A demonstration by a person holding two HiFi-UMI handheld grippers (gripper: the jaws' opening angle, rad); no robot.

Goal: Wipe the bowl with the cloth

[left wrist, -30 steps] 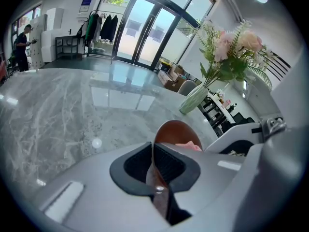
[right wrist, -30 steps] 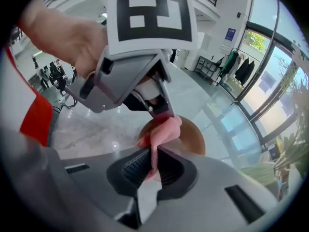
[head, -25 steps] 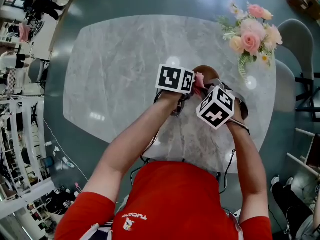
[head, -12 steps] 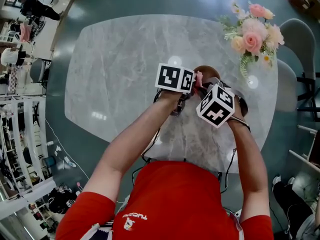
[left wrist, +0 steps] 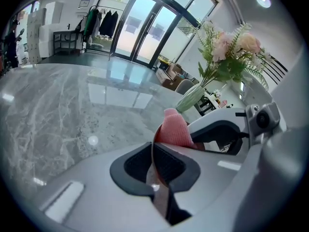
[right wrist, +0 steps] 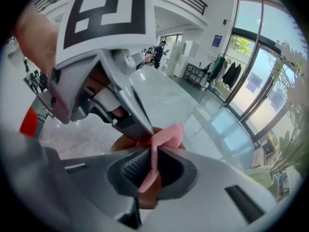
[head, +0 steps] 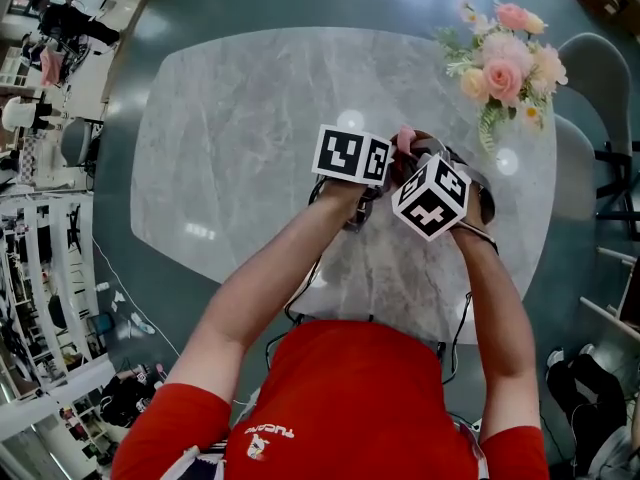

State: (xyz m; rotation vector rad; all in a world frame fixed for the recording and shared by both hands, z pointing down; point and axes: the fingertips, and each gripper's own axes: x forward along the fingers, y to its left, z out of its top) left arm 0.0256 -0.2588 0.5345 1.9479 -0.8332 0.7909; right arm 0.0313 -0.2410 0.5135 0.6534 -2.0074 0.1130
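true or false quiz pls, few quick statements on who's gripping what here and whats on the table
1. The right gripper is clamped on the pink cloth. True.
2. The left gripper has its jaws wide apart. False: they are shut on the thin rim of the brown bowl.
3. The cloth lies flat on the table. False: it is pinched in the right gripper, up against the bowl.
4. Flowers stand near the table's edge. True.
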